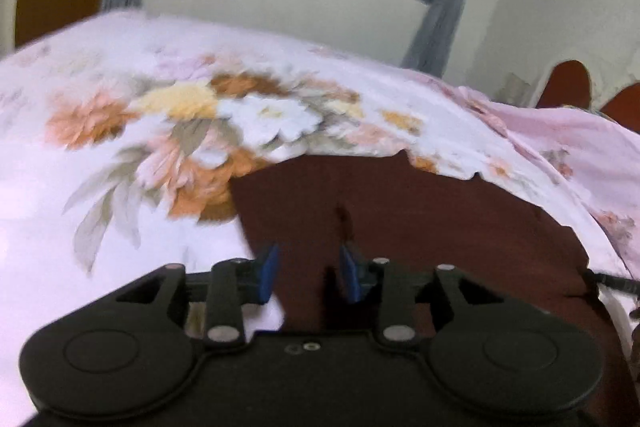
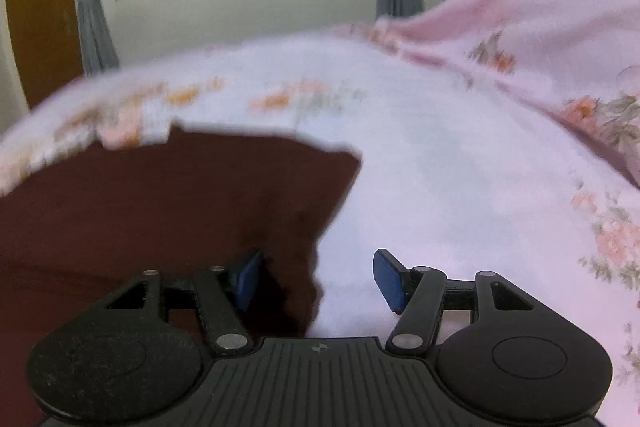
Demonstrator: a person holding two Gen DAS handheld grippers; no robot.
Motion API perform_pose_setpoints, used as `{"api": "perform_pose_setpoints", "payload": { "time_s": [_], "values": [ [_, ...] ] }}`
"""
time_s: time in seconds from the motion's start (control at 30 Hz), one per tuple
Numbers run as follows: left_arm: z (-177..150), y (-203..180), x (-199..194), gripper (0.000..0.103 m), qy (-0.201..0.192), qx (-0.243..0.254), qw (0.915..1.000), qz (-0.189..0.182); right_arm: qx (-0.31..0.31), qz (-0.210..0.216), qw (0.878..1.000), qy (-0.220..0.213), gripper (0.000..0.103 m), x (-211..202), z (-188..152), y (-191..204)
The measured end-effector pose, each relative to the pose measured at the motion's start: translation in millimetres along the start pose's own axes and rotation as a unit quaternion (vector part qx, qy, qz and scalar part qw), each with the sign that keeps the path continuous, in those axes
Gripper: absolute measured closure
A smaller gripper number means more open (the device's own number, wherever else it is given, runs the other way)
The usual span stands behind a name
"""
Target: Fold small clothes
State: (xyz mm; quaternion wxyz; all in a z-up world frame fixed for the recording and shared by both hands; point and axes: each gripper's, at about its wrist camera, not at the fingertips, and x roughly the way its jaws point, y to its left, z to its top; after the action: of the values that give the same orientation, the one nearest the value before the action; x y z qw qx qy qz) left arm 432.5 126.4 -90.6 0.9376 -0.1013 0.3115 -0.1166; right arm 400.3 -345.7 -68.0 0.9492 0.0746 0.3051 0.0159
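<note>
A dark maroon cloth garment (image 1: 400, 211) lay flat on the pink floral-printed bedsheet (image 1: 132, 131), well short of the bed's far edge below the window. The left gripper (image 1: 308, 273) hovered low over the garment's near part, its blue-padded jaws apart with nothing between them. The right gripper (image 2: 316, 277) sat at the garment's right edge (image 2: 160, 199), one blue pad (image 2: 249, 279) above the maroon cloth and the other above the bare sheet (image 2: 460, 187), jaws spread wide and empty. Both views were blurred.
</note>
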Motion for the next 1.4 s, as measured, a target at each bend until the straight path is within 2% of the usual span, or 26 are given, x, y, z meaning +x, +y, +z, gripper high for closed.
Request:
{"api": "perform_pose_setpoints", "payload": {
  "time_s": [0.03,0.07,0.1,0.13,0.17,0.23,0.3,0.33,0.37,0.4,0.47,0.53,0.57,0.67,0.77,0.83,0.87,0.93,1.0,1.07,1.13,1.2,1.23,1.27,1.33,1.4],
  "values": [
    [2,-5,7,0.063,0.010,0.008,0.9999,-0.010,0.008,0.008,1.000,-0.016,0.043,-3,3,-1],
    [1,-10,16,0.051,0.027,0.014,0.9994,-0.013,0.019,0.018,1.000,-0.016,0.043,-1,5,-2],
    [-2,-18,31,0.045,0.066,0.032,0.9973,-0.004,0.023,0.020,0.999,0.011,0.043,8,6,-2],
    [-9,-24,39,0.044,0.080,0.059,0.9950,0.012,0.006,0.007,0.999,0.052,0.043,23,3,1],
    [-14,-28,41,0.043,0.069,0.081,0.9941,0.023,-0.013,0.002,0.999,0.051,0.043,26,-2,2],
    [-13,-28,27,0.044,0.059,0.073,0.9952,0.029,-0.004,-0.007,0.999,0.038,0.043,12,1,-3],
    [-15,-24,7,0.042,0.022,0.067,0.9969,0.036,-0.012,-0.031,0.999,0.013,0.044,-6,3,-8],
    [-15,-22,1,0.041,0.011,0.067,0.9971,0.034,-0.007,-0.036,0.999,0.005,0.050,-10,5,-12],
    [-13,-20,2,0.038,0.009,0.064,0.9973,0.035,0.004,-0.024,1.000,-0.002,0.066,-13,8,-14],
    [-10,-19,5,0.037,0.012,0.062,0.9973,0.037,0.016,-0.007,1.000,-0.011,0.067,-15,13,-15],
    [-7,-18,19,0.032,0.026,0.054,0.9974,0.039,0.023,0.009,1.000,-0.011,0.067,-9,20,-10],
    [-12,-19,32,0.032,0.049,0.052,0.9961,0.051,0.002,-0.027,0.999,0.045,0.067,16,14,-5],
    [-16,-20,28,0.033,0.043,0.057,0.9961,0.052,0.001,-0.040,0.997,0.065,0.067,25,7,-10],
    [-23,-12,6,0.032,0.019,0.057,0.9965,0.057,0.022,-0.072,0.996,0.038,0.067,13,9,-26],
    [-25,-8,-10,0.031,-0.009,0.057,0.9968,0.056,0.052,-0.043,0.998,-0.011,0.067,-5,15,-28],
    [-24,-9,-6,0.031,-0.003,0.049,0.9973,0.054,0.046,-0.011,0.999,-0.004,0.067,3,17,-18],
    [-24,-11,-3,0.031,0.000,0.049,0.9973,0.054,0.034,-0.009,0.999,0.003,0.067,10,18,-12],
    [-25,-13,1,0.031,0.005,0.058,0.9970,0.051,-0.002,-0.037,0.998,0.042,0.067,27,14,-5],
    [-25,-10,-1,0.030,0.003,0.064,0.9960,0.062,0.006,-0.058,0.998,0.037,0.067,27,15,-15],
    [-27,-4,-5,0.029,-0.001,0.065,0.9963,0.056,0.020,-0.076,0.997,0.015,0.067,17,20,-25],
    [-29,0,-6,0.028,-0.003,0.059,0.9964,0.061,0.060,-0.053,0.997,-0.011,0.067,15,25,-36],
    [-33,4,-2,0.028,0.007,0.046,0.9969,0.063,0.092,-0.008,0.996,0.018,0.067,28,28,-42],
    [-34,7,-1,0.029,0.013,0.038,0.9972,0.063,0.079,0.000,0.996,0.053,0.067,41,26,-41],
    [-36,8,-3,0.029,0.018,0.034,0.9974,0.061,0.059,-0.010,0.997,0.051,0.067,41,26,-39],
    [-39,11,-17,0.029,0.023,0.022,0.9980,0.054,0.052,-0.022,0.997,0.049,0.067,19,31,-38],
    [-51,14,-42,0.029,0.035,0.013,0.9989,0.027,0.068,0.043,0.996,0.031,0.067,-27,22,-43]
  ]
}}
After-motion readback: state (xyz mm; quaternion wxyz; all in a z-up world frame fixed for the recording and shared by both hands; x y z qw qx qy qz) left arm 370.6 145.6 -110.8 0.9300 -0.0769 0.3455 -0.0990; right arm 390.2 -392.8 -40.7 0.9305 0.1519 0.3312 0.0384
